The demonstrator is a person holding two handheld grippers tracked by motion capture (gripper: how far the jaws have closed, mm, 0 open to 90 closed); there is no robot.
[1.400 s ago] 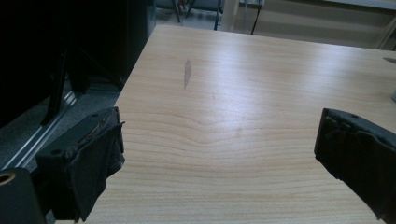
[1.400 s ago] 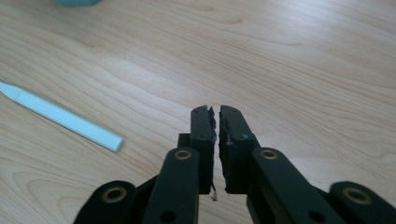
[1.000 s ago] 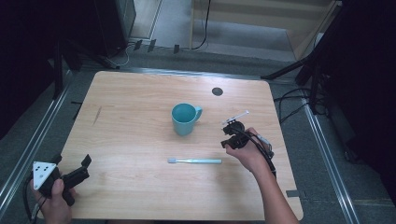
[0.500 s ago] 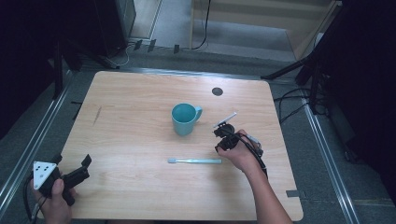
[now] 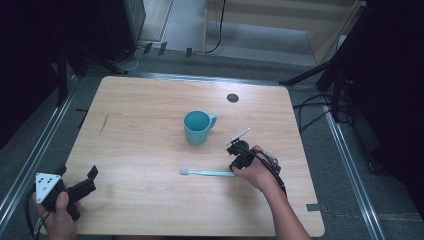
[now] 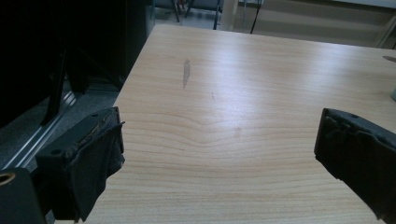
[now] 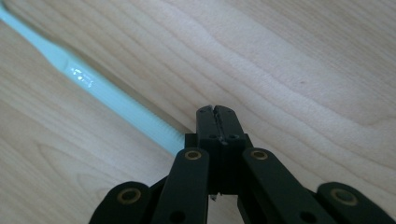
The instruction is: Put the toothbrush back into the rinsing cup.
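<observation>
Right gripper (image 5: pixel 239 159), lower right of the high view, jaws pressed together at the toothbrush (image 5: pixel 207 173) handle end, likely gripping it; cannot confirm. Left gripper (image 5: pixel 82 186) idles wide open, empty, lower left. Mug (image 5: pixel 198 127) centre.

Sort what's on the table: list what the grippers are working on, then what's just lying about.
In hand:
- toothbrush, flat on the table, its handle end at the right gripper, whose fingers are together
- right gripper

Lying about:
- mug, upright, untouched
- left gripper, open, idle at the near left corner
</observation>
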